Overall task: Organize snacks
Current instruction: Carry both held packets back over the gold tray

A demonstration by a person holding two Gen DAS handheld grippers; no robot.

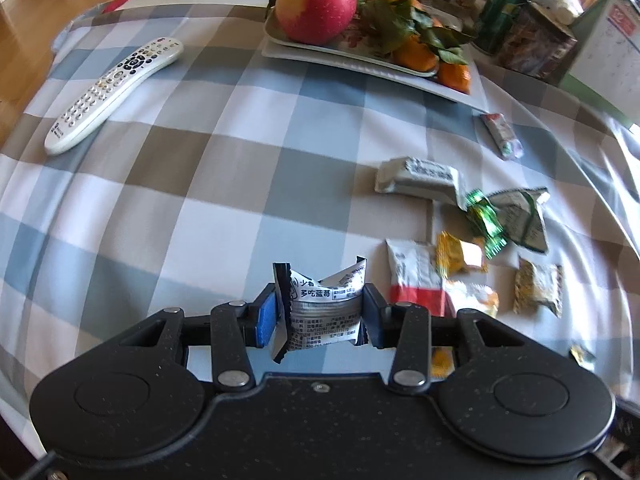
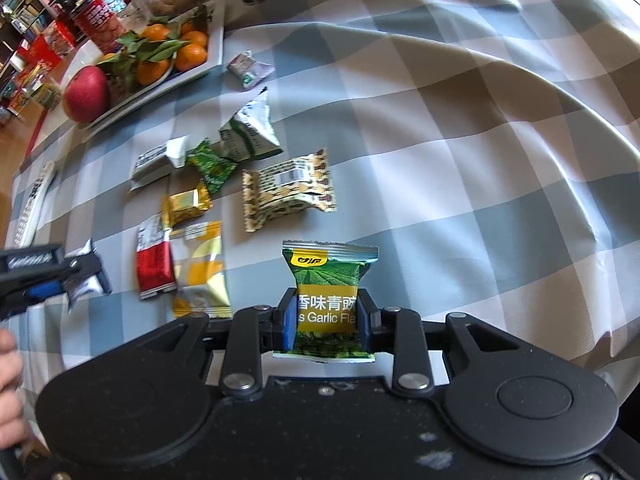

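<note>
- In my left gripper (image 1: 322, 312) I hold a silver-white snack packet (image 1: 326, 308); the two fingers are clamped on its sides and the packet is crumpled between them, above the checked tablecloth (image 1: 208, 184).
- In my right gripper (image 2: 326, 320) I hold a green pea packet (image 2: 328, 280) with a yellow band; the fingers press on both of its sides and it stands upright between them.
- From the right wrist camera I see the left gripper also, at the left edge, with the silver packet in its tip.
- The other snacks lie loose on the cloth, between the two grippers and the fruit tray (image 1: 360, 64).
- Close to the left gripper lies a red-and-white packet (image 1: 414, 280), and just beside it a yellow-and-white packet (image 2: 202, 268).
- Further out I see a small gold packet (image 1: 460, 256), a green twisted candy (image 1: 486, 220) and a brown patterned packet (image 2: 288, 190).
- A white bar packet (image 1: 420, 180) and a grey-green pouch (image 1: 520, 216) lie behind these, and a small pale packet (image 1: 502, 136) lies near the tray corner.
- On the tray are a red apple (image 1: 316, 8) and leafy mandarins (image 1: 420, 52).
- A white remote control (image 1: 112, 92) lies well apart, on the left of the cloth.
- Part of a person's hand (image 2: 10, 384) shows at the left edge of the right wrist view.
</note>
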